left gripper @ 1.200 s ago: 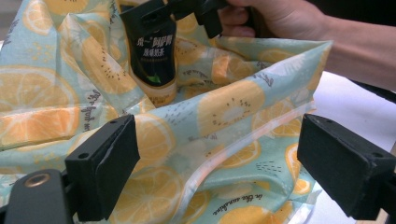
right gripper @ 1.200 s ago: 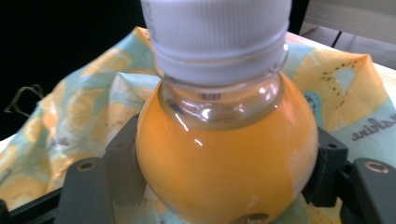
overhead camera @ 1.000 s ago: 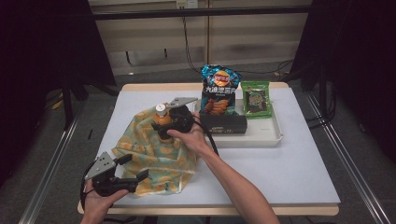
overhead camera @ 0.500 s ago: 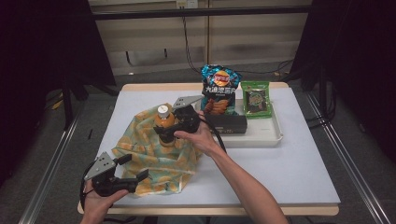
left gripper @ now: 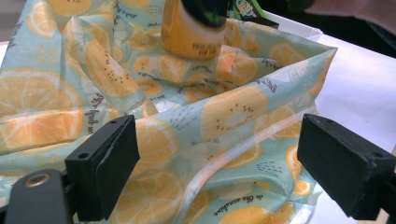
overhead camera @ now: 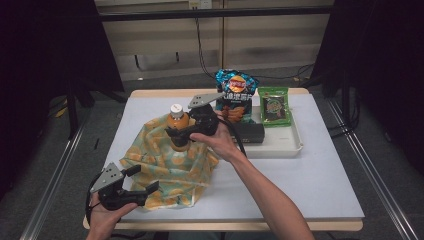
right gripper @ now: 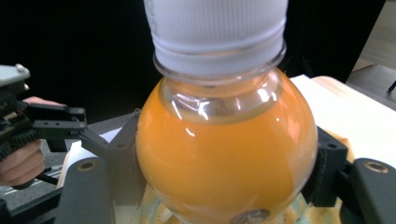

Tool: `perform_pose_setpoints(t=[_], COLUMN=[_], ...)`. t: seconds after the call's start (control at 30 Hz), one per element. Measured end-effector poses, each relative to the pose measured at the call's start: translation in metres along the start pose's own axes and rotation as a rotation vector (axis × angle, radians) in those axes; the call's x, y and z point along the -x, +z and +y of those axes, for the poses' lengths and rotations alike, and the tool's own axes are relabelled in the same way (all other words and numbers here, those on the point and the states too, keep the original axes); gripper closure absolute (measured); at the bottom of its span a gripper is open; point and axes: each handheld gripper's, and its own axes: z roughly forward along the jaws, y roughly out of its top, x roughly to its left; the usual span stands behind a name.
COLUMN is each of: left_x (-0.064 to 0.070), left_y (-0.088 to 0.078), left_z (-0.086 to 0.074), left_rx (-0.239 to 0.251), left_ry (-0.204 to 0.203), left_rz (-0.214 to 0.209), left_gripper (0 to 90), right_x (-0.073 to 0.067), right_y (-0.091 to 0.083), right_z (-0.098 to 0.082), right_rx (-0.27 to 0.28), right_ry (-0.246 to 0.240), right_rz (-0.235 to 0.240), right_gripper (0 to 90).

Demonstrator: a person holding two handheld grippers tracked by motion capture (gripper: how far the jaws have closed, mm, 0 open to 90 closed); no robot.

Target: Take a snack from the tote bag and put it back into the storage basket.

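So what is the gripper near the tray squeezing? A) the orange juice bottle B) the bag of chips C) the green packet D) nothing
A: the right gripper is shut on the orange juice bottle, its jaws pressed against both sides above the fruit-print cloth.

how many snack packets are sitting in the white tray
2: a blue chip bag standing at the tray's back left, and a green packet at its back right. The right gripper and hand could hide more.
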Motion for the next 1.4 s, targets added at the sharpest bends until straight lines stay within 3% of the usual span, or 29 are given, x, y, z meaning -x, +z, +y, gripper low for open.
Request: perform_pose_setpoints(t=[0.3, 0.63, 1.1, 1.4], left_x=[0.0, -0.002, -0.004, -0.005], left_y=[-0.002, -0.004, -0.005, -0.005], left_z=[0.0, 0.001, 0.0, 0.0], left_rx=[0.01, 0.035, 0.036, 0.028], left_ry=[0.002, -0.02, -0.04, -0.031], left_rz=[0.02, 0.041, 0.044, 0.033], left_gripper=[11.8, 4.9, 4.5, 4.7], right_x=[-0.002, -0.002, 0.008, 0.017], right_y=[-0.013, -0.031, -0.069, -0.097], right_z=[0.016, 0.031, 0.028, 0.019], right_rx=[0.011, 0.038, 0.061, 0.079], right_ry=[-0.005, -0.02, -0.015, 0.001], right_rz=[-0.009, -0.029, -0.106, -0.152], right_gripper=[30.4, 30.4, 30.4, 30.4])
